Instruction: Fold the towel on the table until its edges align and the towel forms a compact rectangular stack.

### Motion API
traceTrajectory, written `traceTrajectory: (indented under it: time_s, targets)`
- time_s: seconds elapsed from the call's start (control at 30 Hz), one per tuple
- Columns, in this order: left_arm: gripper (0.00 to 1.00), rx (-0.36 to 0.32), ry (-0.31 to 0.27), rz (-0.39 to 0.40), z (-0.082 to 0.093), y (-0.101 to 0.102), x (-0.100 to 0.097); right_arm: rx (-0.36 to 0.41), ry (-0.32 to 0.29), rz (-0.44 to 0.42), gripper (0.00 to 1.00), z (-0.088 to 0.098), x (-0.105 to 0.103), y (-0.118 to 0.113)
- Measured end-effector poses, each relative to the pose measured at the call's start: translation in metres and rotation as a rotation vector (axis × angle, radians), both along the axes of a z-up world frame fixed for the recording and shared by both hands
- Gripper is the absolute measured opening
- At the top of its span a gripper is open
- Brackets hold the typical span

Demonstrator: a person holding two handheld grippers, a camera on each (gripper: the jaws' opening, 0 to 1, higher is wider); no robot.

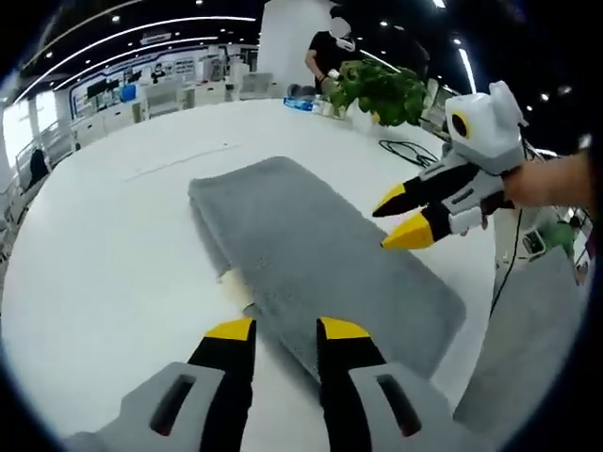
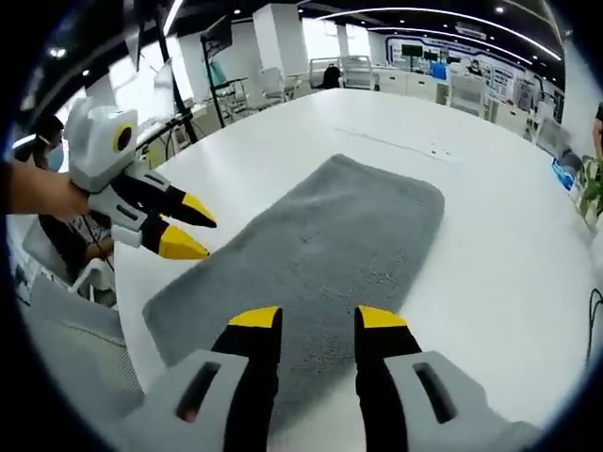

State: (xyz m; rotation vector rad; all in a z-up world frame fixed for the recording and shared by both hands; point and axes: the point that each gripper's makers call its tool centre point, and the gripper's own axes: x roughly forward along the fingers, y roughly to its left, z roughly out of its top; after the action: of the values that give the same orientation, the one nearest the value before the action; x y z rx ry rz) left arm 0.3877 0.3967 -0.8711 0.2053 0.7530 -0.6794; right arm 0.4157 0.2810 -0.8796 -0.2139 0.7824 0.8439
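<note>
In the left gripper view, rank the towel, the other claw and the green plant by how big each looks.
1. Grey towel: largest by far.
2. Right claw, reaching in from the right.
3. Green plant: smallest, but it sits far back on the table, so nearness makes its rank against the claw unsure.

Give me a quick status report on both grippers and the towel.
Left gripper open, right gripper open, both empty above the towel. Towel flat on white table, already a long rectangle. Nothing on it.
</note>
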Motion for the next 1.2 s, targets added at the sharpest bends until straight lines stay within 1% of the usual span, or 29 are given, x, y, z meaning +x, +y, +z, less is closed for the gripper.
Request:
traceTrajectory:
  time_s: [0.07, 0.13, 0.23, 0.37, 0.4, 0.47, 0.53, 0.6, 0.67, 0.73, 0.8, 0.9, 1.0, 1.07, 1.13, 1.2]
  targets:
    - [0.26, 0.013, -0.001, -0.036, -0.001, -0.001, -0.009, -0.019, -0.022, 0.066, 0.3, 0.001, -0.011, 0.005]
    - [0.27, 0.001, 0.014, -0.028, -0.003, -0.002, -0.016, -0.036, -0.037, 0.086, 0.3, 0.002, -0.018, 0.005]
    - [0.27, -0.009, 0.024, -0.029, -0.004, -0.003, -0.023, -0.025, -0.034, 0.084, 0.29, 0.005, -0.026, 0.004]
    - [0.26, -0.006, 0.012, -0.092, 0.0, -0.011, -0.032, -0.035, -0.044, 0.129, 0.27, 0.007, -0.037, 0.001]
    - [0.26, 0.0, 0.012, -0.115, -0.001, -0.013, -0.034, -0.038, -0.044, 0.146, 0.27, 0.009, -0.043, 0.001]
    - [0.26, 0.025, 0.023, -0.143, -0.005, -0.013, -0.038, -0.04, -0.044, 0.167, 0.27, 0.009, -0.048, 0.0]
    - [0.26, 0.034, 0.023, -0.153, -0.007, -0.012, -0.039, -0.044, -0.043, 0.189, 0.27, 0.009, -0.052, -0.001]
    - [0.26, 0.034, 0.025, -0.163, -0.007, -0.013, -0.039, -0.05, -0.047, 0.22, 0.27, 0.01, -0.059, -0.001]
    - [0.26, 0.036, 0.024, -0.177, -0.006, -0.014, -0.041, -0.037, -0.043, 0.237, 0.27, 0.012, -0.065, 0.001]
    - [0.26, 0.042, 0.012, -0.214, -0.004, -0.017, -0.045, -0.036, -0.041, 0.262, 0.29, 0.012, -0.072, 0.002]
    - [0.26, 0.038, 0.008, -0.232, -0.003, -0.018, -0.047, -0.059, -0.057, 0.314, 0.29, 0.01, -0.08, 0.002]
    - [0.27, 0.031, 0.002, -0.246, -0.003, -0.019, -0.05, -0.071, -0.054, 0.341, 0.3, 0.006, -0.088, 0.002]
    - [0.29, 0.051, -0.014, -0.283, -0.004, -0.02, -0.053, -0.087, -0.07, 0.391, 0.33, 0.005, -0.097, 0.003]
    - [0.33, 0.064, -0.01, -0.298, -0.006, -0.02, -0.057, -0.103, -0.081, 0.421, 0.35, 0.004, -0.102, 0.003]
    - [0.38, 0.077, -0.014, -0.316, -0.009, -0.02, -0.06, -0.119, -0.088, 0.459, 0.35, 0.0, -0.109, 0.003]
    - [0.39, 0.092, -0.013, -0.346, -0.012, -0.021, -0.065, -0.138, -0.093, 0.486, 0.35, -0.004, -0.115, 0.003]
